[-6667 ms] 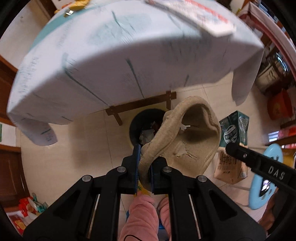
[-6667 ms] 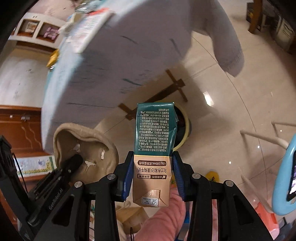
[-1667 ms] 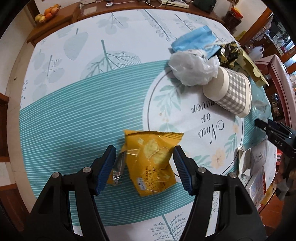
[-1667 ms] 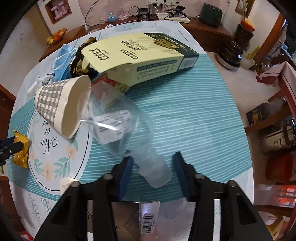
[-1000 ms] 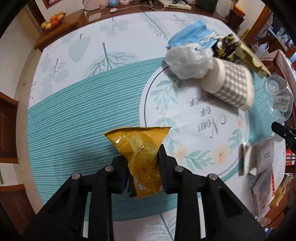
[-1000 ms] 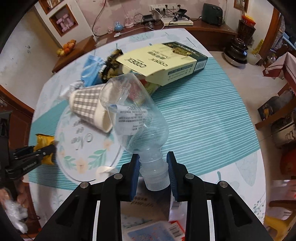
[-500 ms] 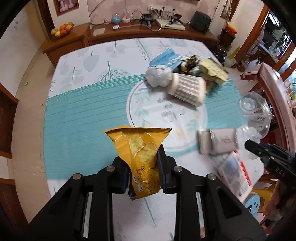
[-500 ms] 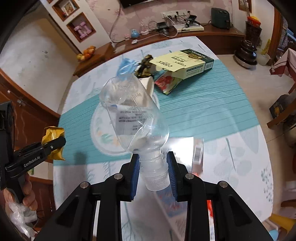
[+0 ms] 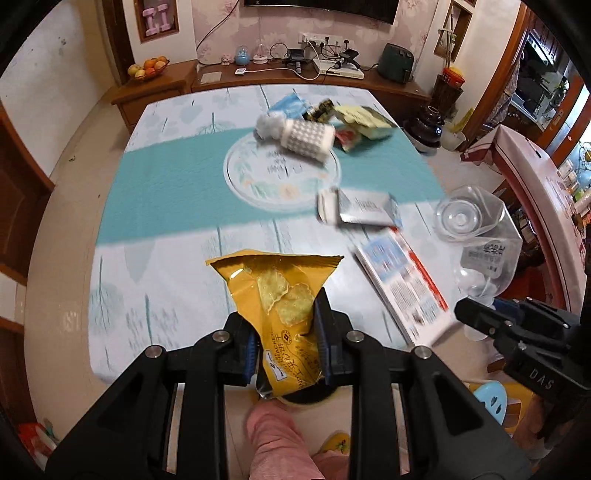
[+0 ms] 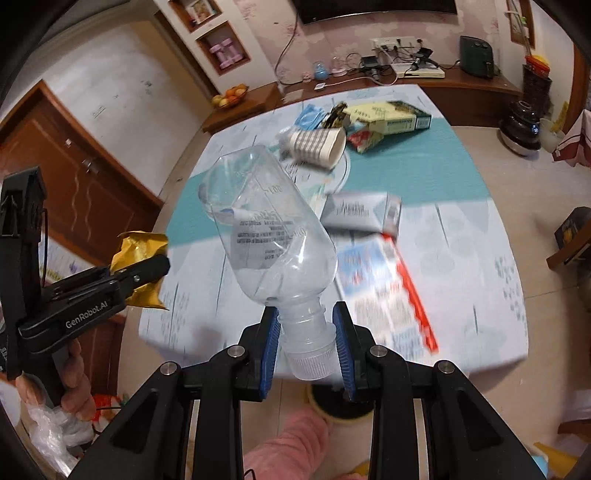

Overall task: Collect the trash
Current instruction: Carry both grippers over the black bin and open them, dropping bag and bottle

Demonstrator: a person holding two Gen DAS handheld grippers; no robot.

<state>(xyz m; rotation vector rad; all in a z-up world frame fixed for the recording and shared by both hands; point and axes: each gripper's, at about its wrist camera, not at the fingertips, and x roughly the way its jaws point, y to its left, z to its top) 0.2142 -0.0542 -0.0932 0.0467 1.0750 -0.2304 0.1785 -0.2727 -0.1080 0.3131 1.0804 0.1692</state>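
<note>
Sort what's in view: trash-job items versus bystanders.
Job: yellow crinkly snack bag in left claw; clear plastic bottle in right claw; checked paper cup; blue face mask.
Bystanders: fruit bowl; pink dumbbells.

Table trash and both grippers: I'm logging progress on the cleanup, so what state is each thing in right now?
left gripper: shut on yellow snack bag
yellow snack bag: held above the table
right gripper: shut on clear plastic bottle
clear plastic bottle: capped, held by the neck
checked paper cup: lying on its side
yellow box: lying on the table, flap open
table: still littered
</note>
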